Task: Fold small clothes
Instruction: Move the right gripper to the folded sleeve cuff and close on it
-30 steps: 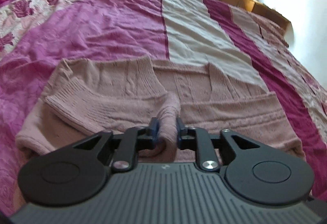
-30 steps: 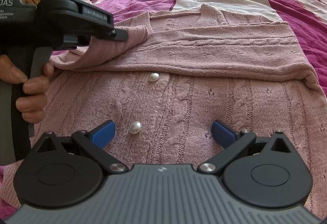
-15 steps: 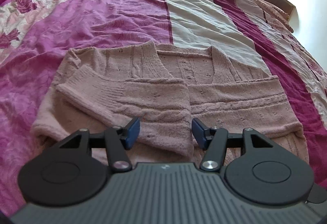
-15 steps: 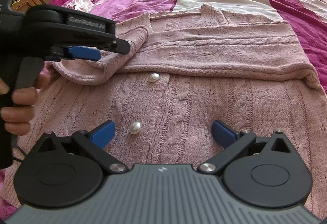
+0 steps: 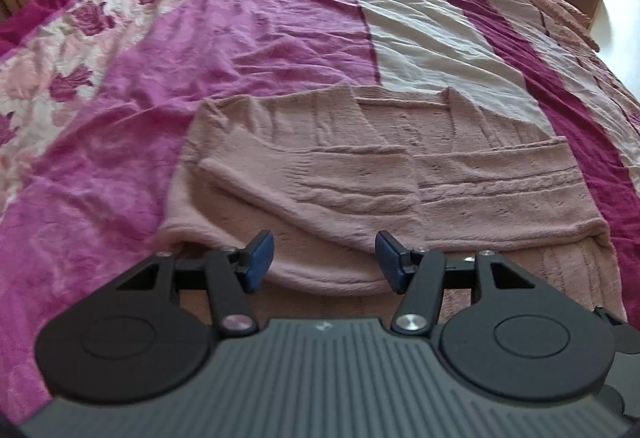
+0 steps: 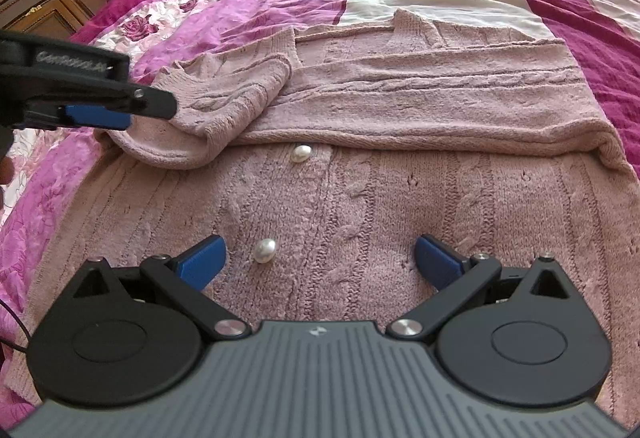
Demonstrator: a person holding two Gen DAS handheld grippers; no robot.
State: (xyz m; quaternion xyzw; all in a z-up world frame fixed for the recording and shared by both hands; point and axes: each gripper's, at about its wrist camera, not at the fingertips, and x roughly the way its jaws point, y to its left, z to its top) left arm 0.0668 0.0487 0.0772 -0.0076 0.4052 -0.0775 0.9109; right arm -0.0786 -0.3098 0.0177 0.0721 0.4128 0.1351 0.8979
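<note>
Both sleeves of the cardigan [image 5: 360,194] lie folded beyond the parted left hand-held gripper [image 5: 324,262].

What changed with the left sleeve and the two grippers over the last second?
The left gripper opened its jaws, let go of the sleeve and backed away; the sleeve now lies folded across the cardigan. The right gripper stayed open and unmoved above the pearl buttons.
</note>
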